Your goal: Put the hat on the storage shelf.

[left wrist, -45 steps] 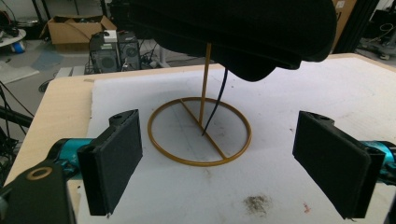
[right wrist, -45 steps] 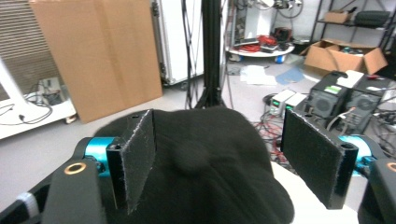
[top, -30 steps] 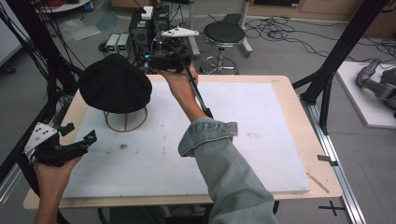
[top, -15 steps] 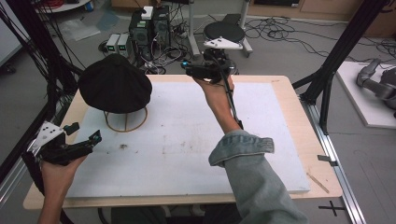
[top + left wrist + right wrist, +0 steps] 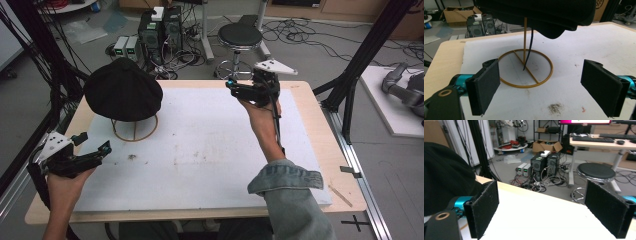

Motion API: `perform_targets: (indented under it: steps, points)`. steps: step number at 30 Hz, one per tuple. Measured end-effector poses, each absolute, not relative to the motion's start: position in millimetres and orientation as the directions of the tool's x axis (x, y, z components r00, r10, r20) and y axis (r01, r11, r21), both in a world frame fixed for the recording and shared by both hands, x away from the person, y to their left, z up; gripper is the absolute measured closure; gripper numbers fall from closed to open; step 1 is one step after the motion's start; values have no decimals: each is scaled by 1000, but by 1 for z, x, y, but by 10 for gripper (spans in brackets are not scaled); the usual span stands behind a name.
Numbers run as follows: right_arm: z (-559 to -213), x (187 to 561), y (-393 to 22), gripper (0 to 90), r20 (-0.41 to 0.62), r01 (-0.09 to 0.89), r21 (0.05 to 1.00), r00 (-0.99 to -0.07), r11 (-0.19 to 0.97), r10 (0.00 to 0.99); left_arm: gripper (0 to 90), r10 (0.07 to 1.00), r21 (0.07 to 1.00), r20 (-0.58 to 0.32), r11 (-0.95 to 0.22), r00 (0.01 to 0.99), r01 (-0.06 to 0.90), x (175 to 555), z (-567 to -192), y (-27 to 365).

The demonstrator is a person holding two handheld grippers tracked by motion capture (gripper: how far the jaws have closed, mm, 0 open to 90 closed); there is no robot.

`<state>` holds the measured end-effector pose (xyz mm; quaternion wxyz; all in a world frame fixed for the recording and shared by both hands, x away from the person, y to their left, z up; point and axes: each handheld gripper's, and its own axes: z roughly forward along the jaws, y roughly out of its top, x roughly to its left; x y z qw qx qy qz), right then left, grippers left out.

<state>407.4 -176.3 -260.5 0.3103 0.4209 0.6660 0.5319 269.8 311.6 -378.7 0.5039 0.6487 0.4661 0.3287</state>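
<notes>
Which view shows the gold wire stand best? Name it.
The left gripper view: the gold wire stand shows its ring base and upright post. The high view shows part of the ring under the black hat. The right gripper view catches the hat's edge.

Pale wooden table (image 5: 305, 95) under a smudged white mat (image 5: 210, 145), gold wire hat stand (image 5: 134, 131) on it.

black hat (image 5: 534, 15): top cut off by frame edge | stand pole (image 5: 525, 37): upper end hidden under hat
</notes>
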Motion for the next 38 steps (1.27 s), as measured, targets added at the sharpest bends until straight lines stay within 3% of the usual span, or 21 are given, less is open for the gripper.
perform_targets:
  steps: [14,38]
  points:
    - [-298,371,-236,126,18,244,967,-371,79,928,160,939,958,-32,-69,343,278,271,-383,310]
    - [-364,326,-282,125,78,287,958,-308,15,948,160,939,959,-9,-90,344,270,272,-386,304]
